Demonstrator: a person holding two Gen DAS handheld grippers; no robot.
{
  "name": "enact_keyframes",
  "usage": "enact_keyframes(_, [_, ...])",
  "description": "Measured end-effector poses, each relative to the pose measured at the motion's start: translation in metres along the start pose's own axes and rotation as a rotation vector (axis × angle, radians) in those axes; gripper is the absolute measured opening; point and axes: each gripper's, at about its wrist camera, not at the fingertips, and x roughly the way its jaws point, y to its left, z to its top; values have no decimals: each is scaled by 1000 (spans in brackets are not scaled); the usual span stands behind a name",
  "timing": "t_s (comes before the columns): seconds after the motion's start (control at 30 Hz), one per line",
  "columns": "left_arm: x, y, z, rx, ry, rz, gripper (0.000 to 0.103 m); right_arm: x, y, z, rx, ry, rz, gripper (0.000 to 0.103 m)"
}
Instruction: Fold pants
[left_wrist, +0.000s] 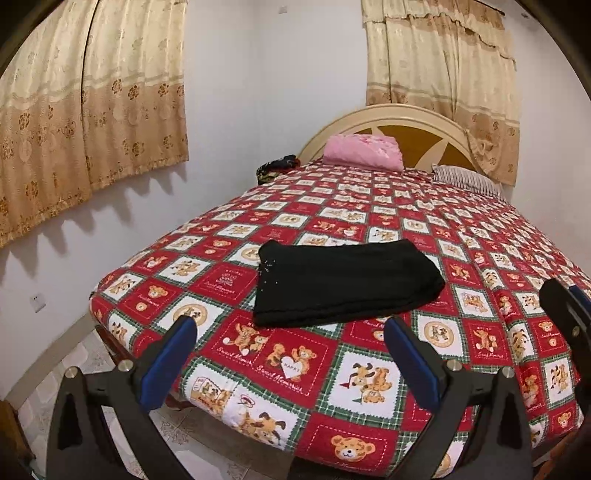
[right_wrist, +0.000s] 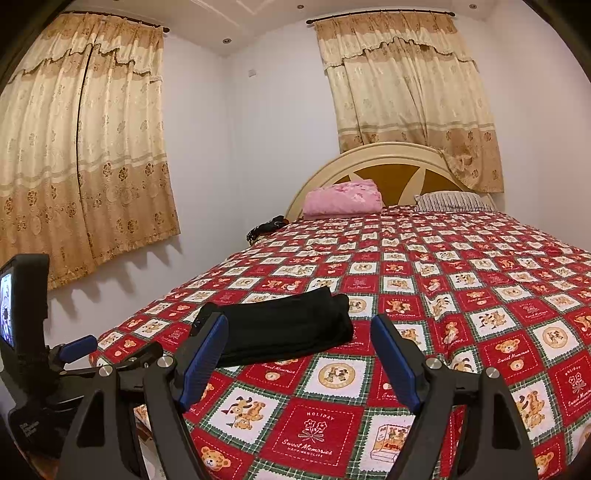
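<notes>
Left hand-held gripper (left_wrist: 291, 354) and right hand-held gripper (right_wrist: 299, 354) stand wide, holding nothing. Folded black pants (left_wrist: 343, 282) lie on the bed (left_wrist: 369, 406); layers indistinguishable, right hand-held gripper's finger (right_wrist: 207, 354) hides 1 corner.

"Sweet Memories", "HOLIDAY", "HAPPY" on the bedspread (right_wrist: 461, 280) squares

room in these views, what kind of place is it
A home bedroom, most likely. A bed with a teddy-bear bedspread fills the views, with an arched headboard, a pink pillow and drawn beige curtains on the walls. Folded black pants lie on the bed.
</notes>
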Motion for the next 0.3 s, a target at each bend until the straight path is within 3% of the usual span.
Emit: enact_keyframes(0.3, [5,-5,1,18,17,12,103,3,-2,-1,13,15,-3,81])
